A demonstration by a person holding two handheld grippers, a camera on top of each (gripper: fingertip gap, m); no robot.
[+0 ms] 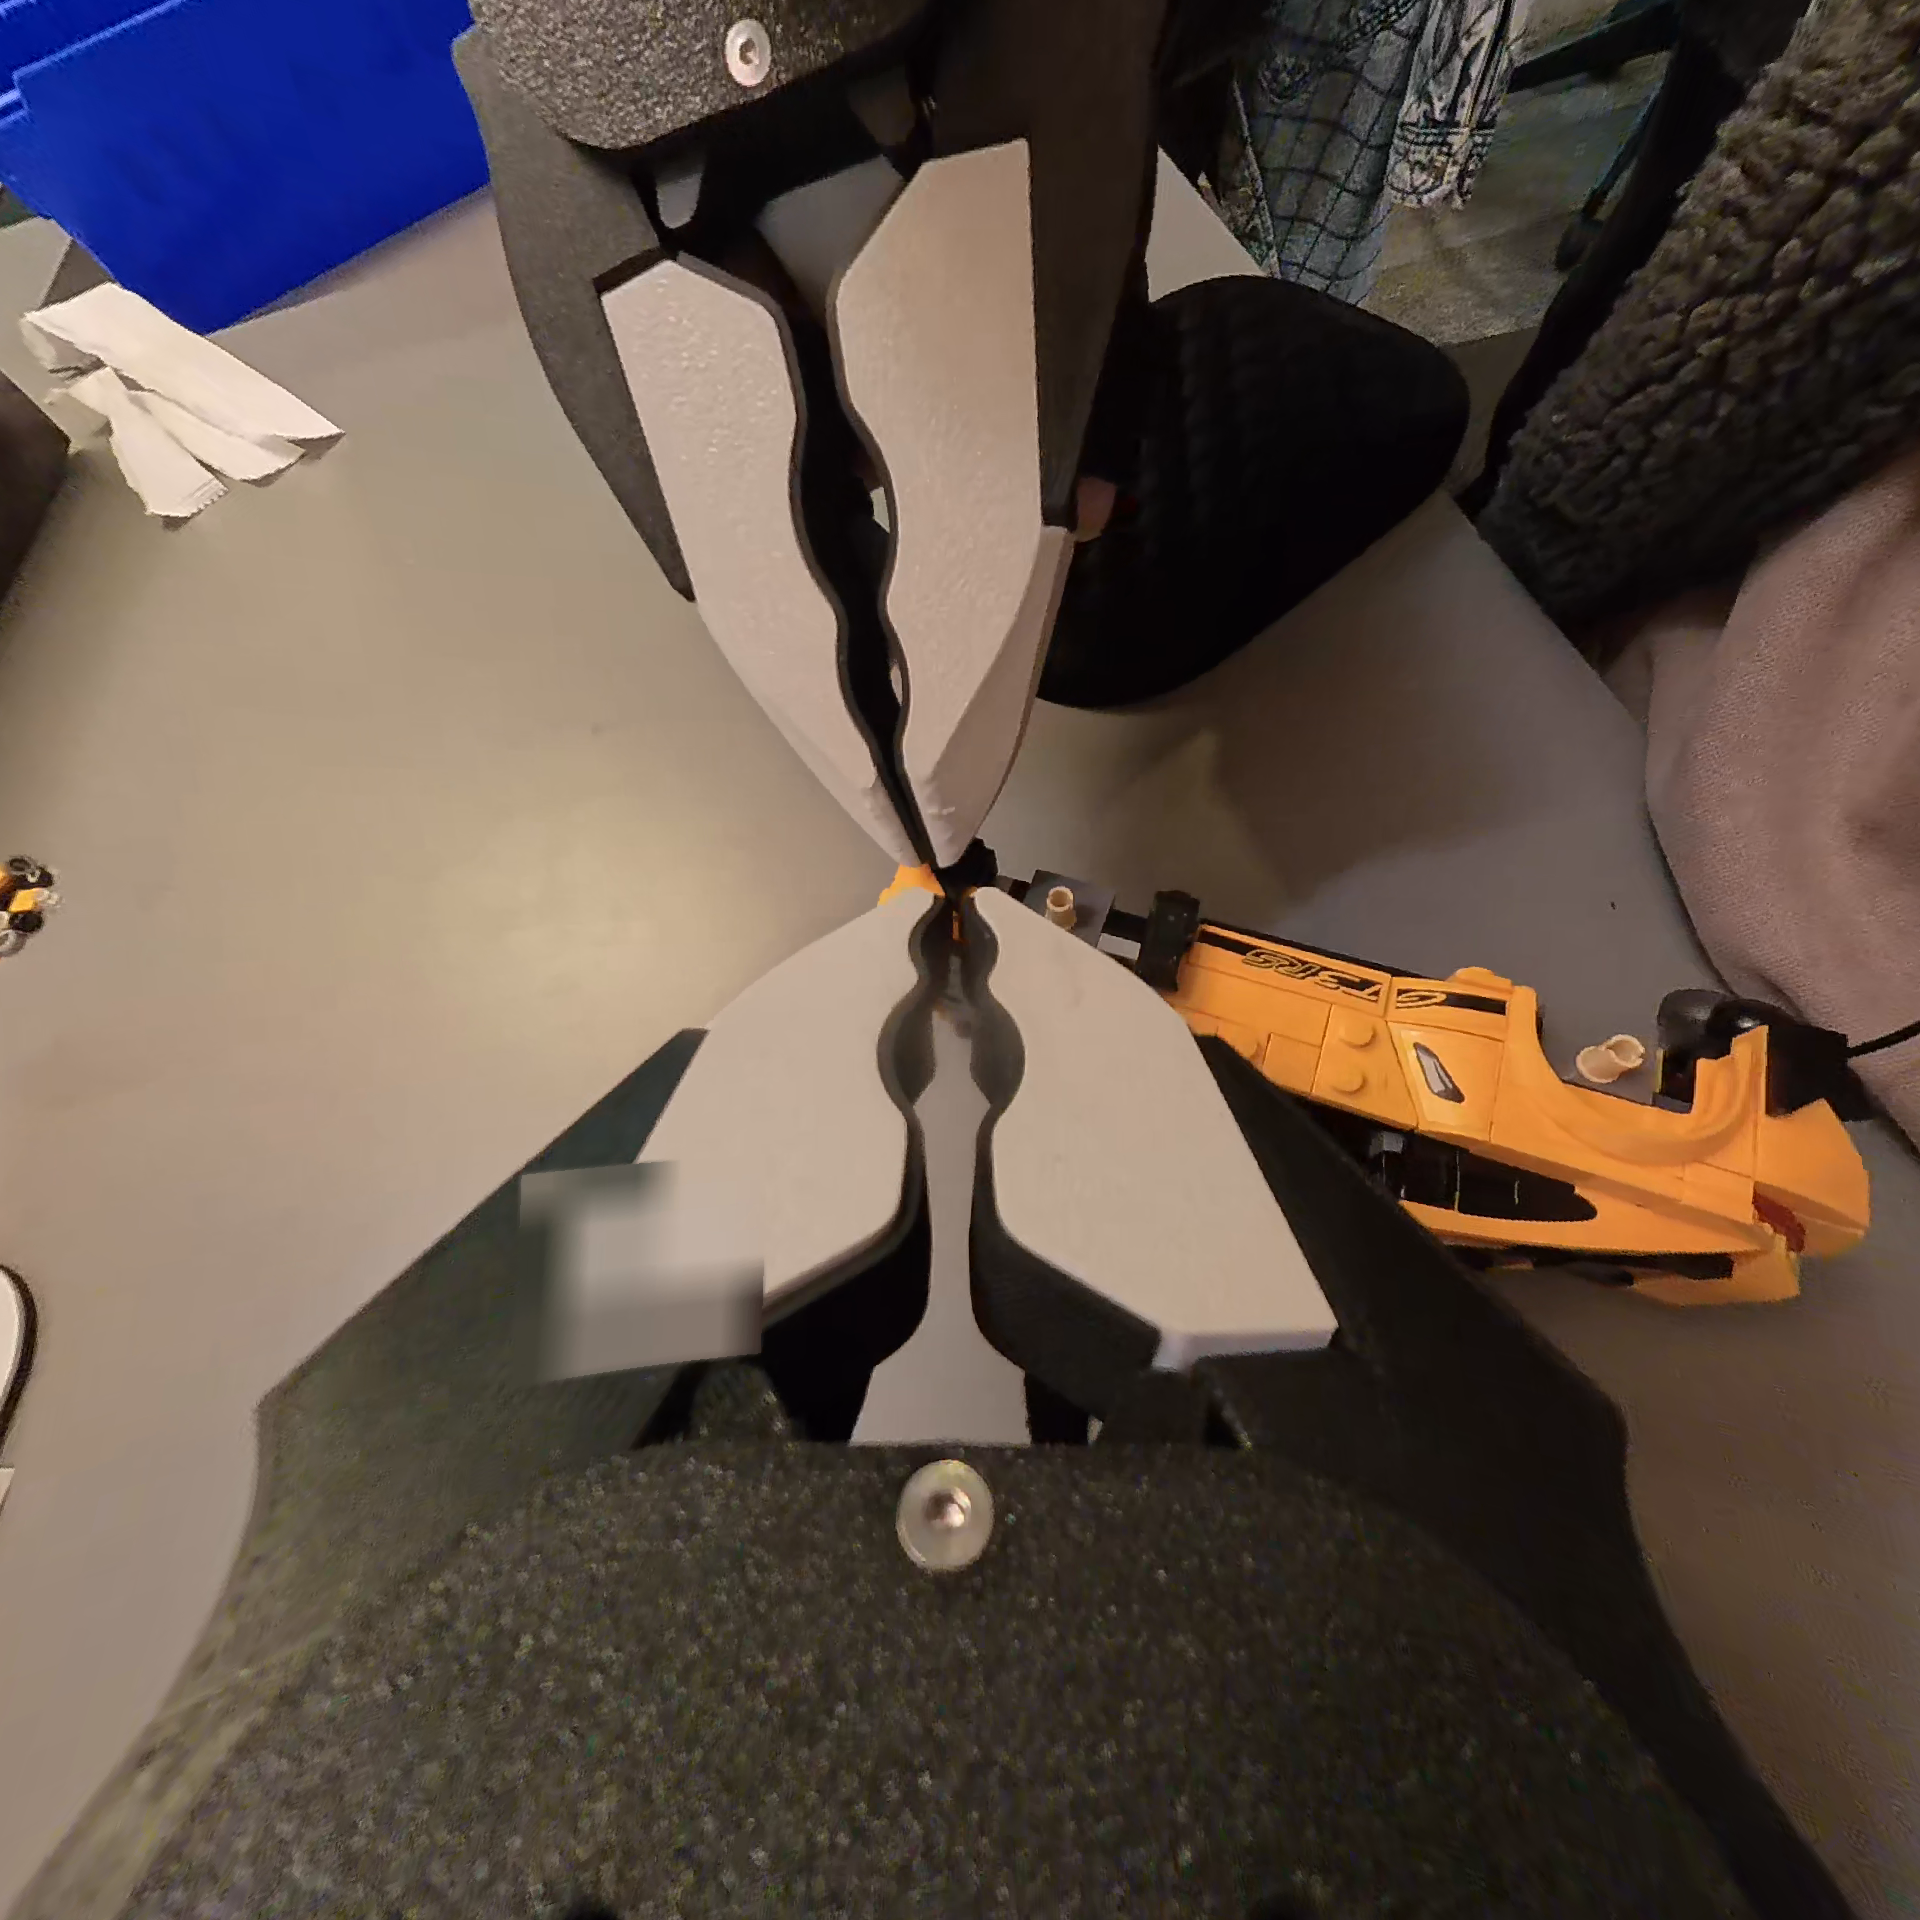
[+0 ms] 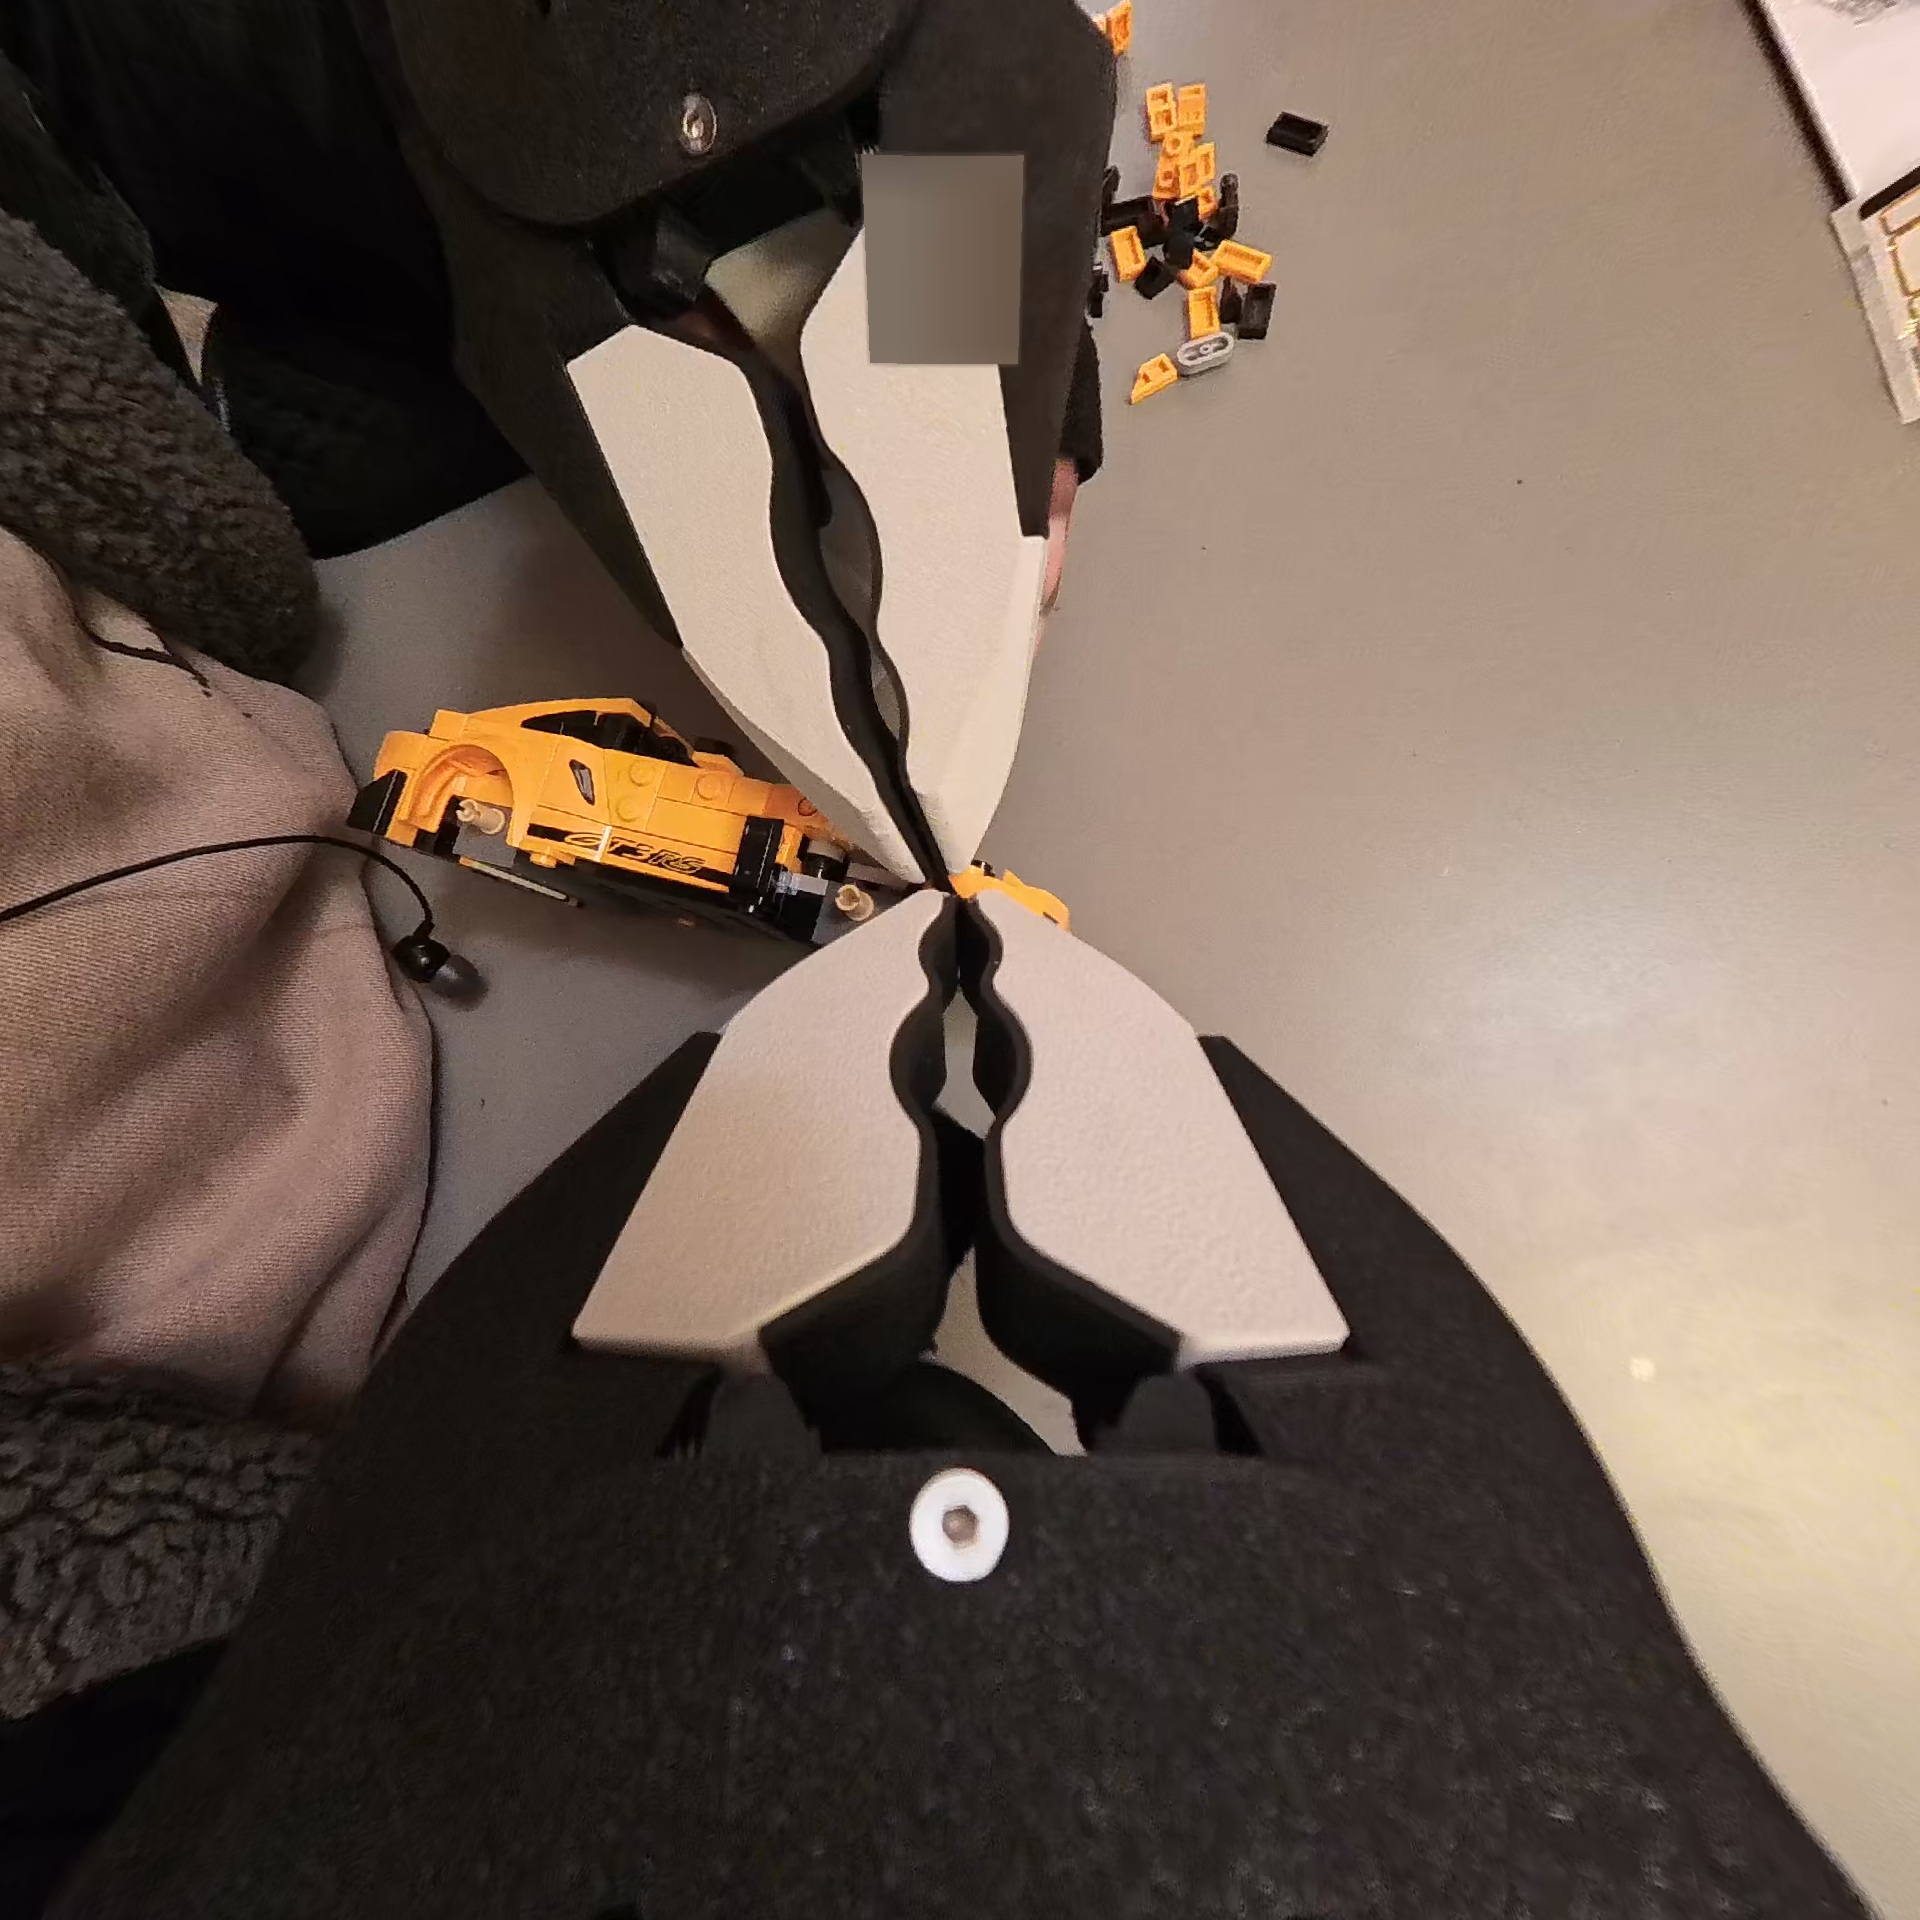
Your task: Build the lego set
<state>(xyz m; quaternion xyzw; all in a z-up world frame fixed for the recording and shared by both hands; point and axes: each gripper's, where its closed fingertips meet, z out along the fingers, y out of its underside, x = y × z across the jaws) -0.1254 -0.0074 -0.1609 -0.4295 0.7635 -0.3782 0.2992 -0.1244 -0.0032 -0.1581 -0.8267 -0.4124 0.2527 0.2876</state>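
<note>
An orange and black lego car (image 1: 1455, 1049) lies on its side on the grey table (image 1: 416, 727); it also shows in the right wrist view (image 2: 623, 800). My left gripper (image 1: 951, 914) is shut, its tips at the car's orange front end (image 1: 902, 881). A sliver of orange shows through the hollow just behind its tips. My right gripper (image 2: 951, 906) is shut and meets the left gripper (image 2: 935, 873) tip to tip at the same front end (image 2: 1023, 896). In the left wrist view the right gripper (image 1: 935, 854) comes down from above beside a small black part (image 1: 979, 862). I cannot tell whether either gripper pinches anything.
Loose orange and black pieces (image 2: 1195, 229) lie at the far right, and a few more (image 1: 21, 899) at the left edge. A crumpled white paper (image 1: 177, 405), a blue bin (image 1: 208, 135) and a black chair seat (image 1: 1247, 488) stand beyond. A beige cloth (image 2: 156, 987) with an earphone cord (image 2: 426, 956) borders the car.
</note>
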